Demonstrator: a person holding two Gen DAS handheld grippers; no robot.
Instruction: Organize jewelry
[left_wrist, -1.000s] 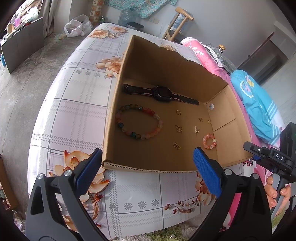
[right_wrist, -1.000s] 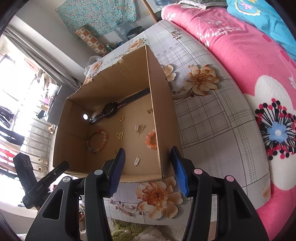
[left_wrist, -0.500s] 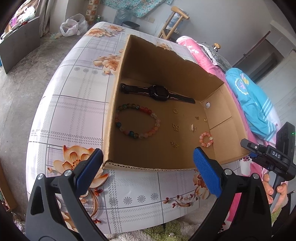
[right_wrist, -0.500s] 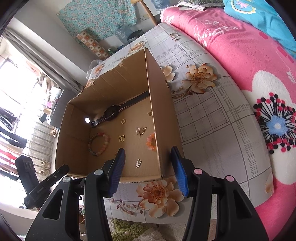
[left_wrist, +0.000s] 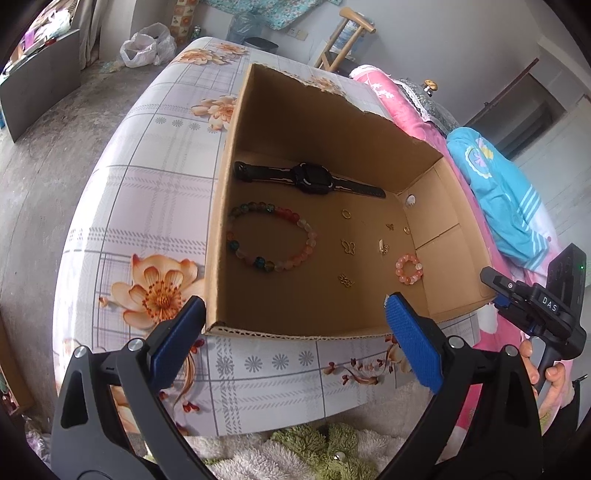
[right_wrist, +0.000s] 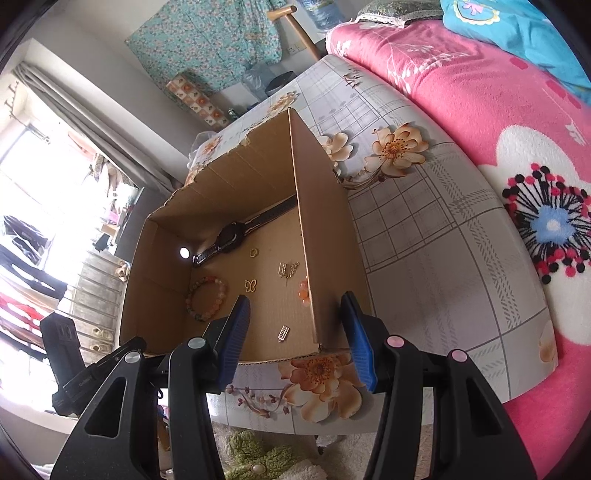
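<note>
An open cardboard box (left_wrist: 332, 147) stands on the flowered table. Inside lie a black watch (left_wrist: 310, 179), a large multicoloured bead bracelet (left_wrist: 306, 225), a small pink bead ring (left_wrist: 399, 266) and gold charms, among them a butterfly (left_wrist: 348, 246). My left gripper (left_wrist: 295, 306) hovers open in front of the box's near edge, holding nothing. My right gripper (right_wrist: 295, 299) is open and empty near the box's near right corner (right_wrist: 319, 343). In that view the watch (right_wrist: 231, 236), the bracelet (right_wrist: 221, 291) and a gold bar charm (right_wrist: 282, 333) show. The box wall half hides the pink ring (right_wrist: 303, 290).
The table (left_wrist: 147, 177) carries a plaid cloth with orange flowers. A pink flowered blanket (right_wrist: 498, 110) and blue cloth (left_wrist: 498, 192) lie to the right. A green and white rug (left_wrist: 314, 450) is below the table's edge. A person's hand (left_wrist: 550, 373) holds the right gripper's handle.
Both grippers have drifted slightly back from the box, so more of the table's near edge and the rug shows. Jaws are unchanged and nothing has been picked up.
</note>
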